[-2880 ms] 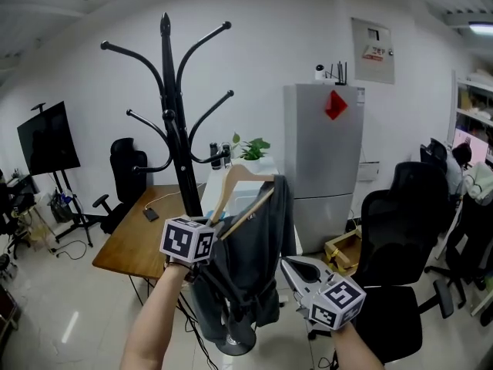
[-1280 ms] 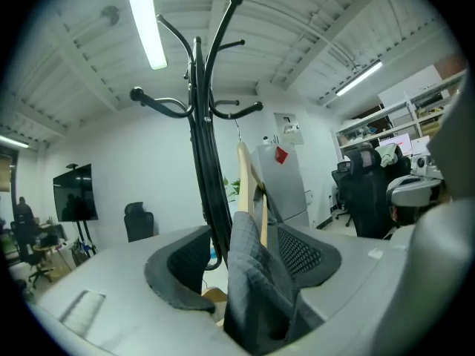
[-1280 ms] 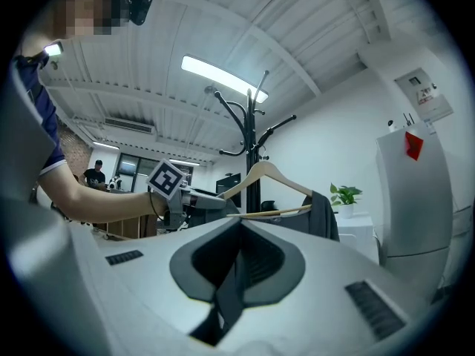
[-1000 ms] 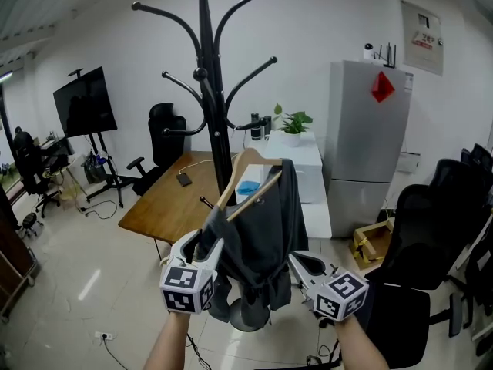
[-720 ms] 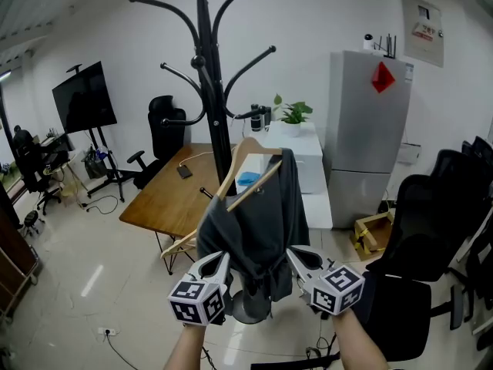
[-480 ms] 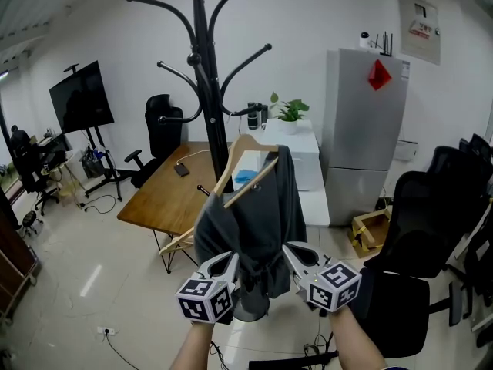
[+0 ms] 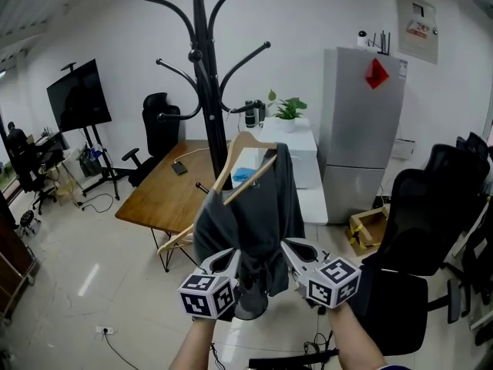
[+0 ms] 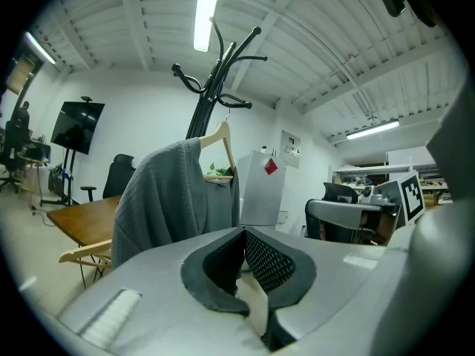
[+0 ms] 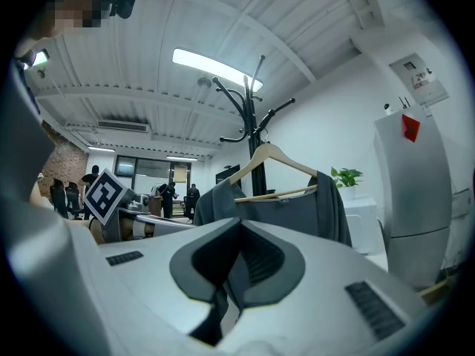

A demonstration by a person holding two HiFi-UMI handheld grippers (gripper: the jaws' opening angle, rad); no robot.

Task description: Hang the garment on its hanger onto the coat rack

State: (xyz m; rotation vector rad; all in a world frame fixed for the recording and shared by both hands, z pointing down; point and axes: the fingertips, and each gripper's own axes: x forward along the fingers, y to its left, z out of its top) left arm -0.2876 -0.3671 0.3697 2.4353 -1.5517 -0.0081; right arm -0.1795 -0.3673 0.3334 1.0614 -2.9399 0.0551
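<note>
**Finding: grip.** Your left gripper [image 7: 229, 257] has its jaws pressed together, and its own view shows no cloth between the pads. Your right gripper [image 7: 287, 247] is likewise closed. I cannot confirm anything is pinched there. Neither claw holds the hanger [image 7: 229, 168].

**Finding: load.** The garment [image 7: 260, 206] is above and just ahead of both claws, with its hem dropping between the two tips. It is draped on the hanger, which appears to hang from a lower arm of the coat rack [image 7: 205, 68]. The hook's seat is too small to verify.

**Recommendation: step in hand.** I judge the hanging to be essentially made, so what remains is to confirm the seat and come away.
- Look up at the hook before you move.
- Keep both claws off the hem, since a sideways tug could swing the hanger off its arm.
- Draw both claws straight back towards yourself, level and together.

**Finding: clearances.**
- The rack's base [image 7: 250, 308] lies just below and between the claws, so do not dip.
- The wooden table [image 7: 150, 203] edge is beyond your left claw, well apart.
- A black office chair [image 7: 408, 230] stands near your right claw's outer side.
- Open floor lies behind and to the outer left, which is your cleanest exit.
</note>
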